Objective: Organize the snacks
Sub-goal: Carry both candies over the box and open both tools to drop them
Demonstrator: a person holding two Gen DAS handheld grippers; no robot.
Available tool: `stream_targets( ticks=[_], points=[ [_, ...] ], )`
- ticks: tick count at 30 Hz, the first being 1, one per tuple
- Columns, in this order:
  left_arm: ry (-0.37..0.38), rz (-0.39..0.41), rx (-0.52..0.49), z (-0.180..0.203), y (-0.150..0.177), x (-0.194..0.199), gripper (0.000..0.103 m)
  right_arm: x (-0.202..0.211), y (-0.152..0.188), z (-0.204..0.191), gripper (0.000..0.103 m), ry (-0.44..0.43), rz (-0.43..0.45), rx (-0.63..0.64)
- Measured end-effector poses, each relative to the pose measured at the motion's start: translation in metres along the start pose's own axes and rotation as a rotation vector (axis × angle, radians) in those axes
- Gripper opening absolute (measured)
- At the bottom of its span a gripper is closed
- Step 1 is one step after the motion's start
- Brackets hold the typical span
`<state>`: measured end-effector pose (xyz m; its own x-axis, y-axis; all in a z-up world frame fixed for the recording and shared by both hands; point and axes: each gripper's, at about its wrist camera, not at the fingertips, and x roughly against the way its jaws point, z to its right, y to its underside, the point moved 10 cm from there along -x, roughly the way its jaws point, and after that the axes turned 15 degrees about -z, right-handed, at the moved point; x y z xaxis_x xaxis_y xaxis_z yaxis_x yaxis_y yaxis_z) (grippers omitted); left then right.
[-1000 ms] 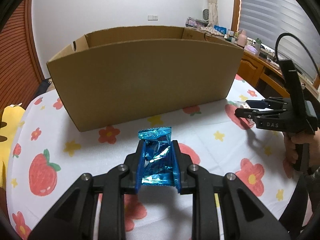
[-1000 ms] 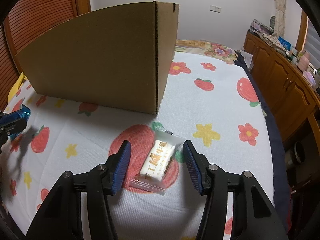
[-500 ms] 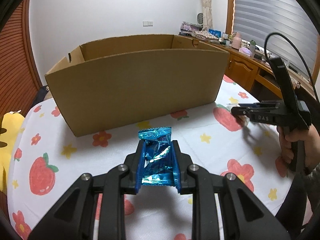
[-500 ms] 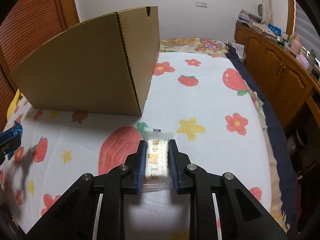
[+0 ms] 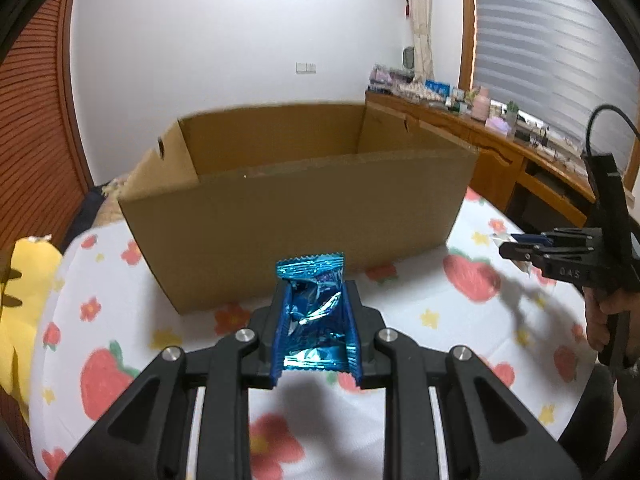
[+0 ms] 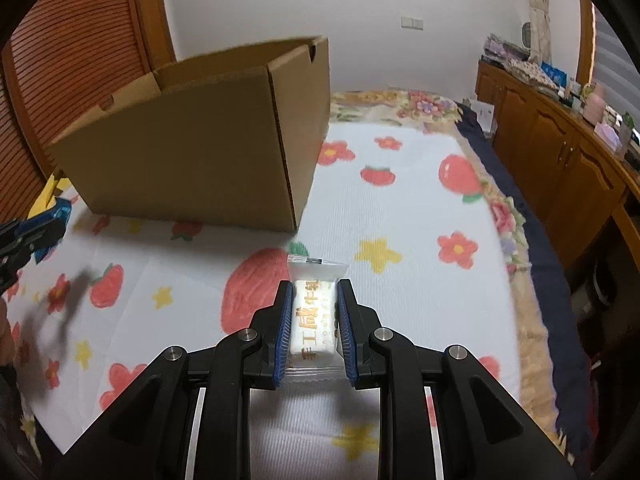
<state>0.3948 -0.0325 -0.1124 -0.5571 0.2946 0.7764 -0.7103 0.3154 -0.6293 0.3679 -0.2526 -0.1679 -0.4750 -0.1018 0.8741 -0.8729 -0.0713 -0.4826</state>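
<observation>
My left gripper [image 5: 315, 304] is shut on a shiny blue snack packet [image 5: 314, 320] and holds it above the cloth, in front of the open cardboard box [image 5: 296, 216]. My right gripper [image 6: 313, 304] is shut on a white snack packet [image 6: 314, 320] with gold lettering, lifted above the cloth near the box's corner [image 6: 280, 152]. In the left wrist view the right gripper [image 5: 516, 246] shows at the right, level with the box's front wall. In the right wrist view the left gripper [image 6: 44, 224] with the blue packet shows at the left edge.
The box stands on a white cloth [image 6: 400, 216] printed with strawberries and flowers. A wooden sideboard [image 6: 560, 152] with small items runs along the right. A yellow soft toy [image 5: 20, 300] lies at the left. A louvred wooden door [image 6: 80, 48] stands behind the box.
My right gripper closed on the white packet and lifted it off the cloth. My left gripper rose with the blue packet, so the box's inside now shows.
</observation>
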Motion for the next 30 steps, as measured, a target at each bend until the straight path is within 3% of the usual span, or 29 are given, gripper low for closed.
stream_targets(
  ticks=[7,14,21,30],
  points=[
    [-0.022,0.124,0.015,-0.025,-0.055,0.033,0.023,0.042,-0.038,-0.008,0.02,-0.004,0.09,0.03],
    [-0.024,0.186,0.016,-0.046,-0.096,0.038,0.023,0.076,-0.092,-0.037,0.02,0.008,0.184,0.115],
    [-0.014,0.184,0.02,-0.06,-0.117,0.017,0.023,0.076,-0.128,-0.073,0.02,-0.055,0.218,0.196],
    [0.006,0.151,0.07,-0.08,-0.128,-0.023,0.023,0.046,-0.157,-0.107,0.02,-0.085,0.209,0.265]
  ],
)
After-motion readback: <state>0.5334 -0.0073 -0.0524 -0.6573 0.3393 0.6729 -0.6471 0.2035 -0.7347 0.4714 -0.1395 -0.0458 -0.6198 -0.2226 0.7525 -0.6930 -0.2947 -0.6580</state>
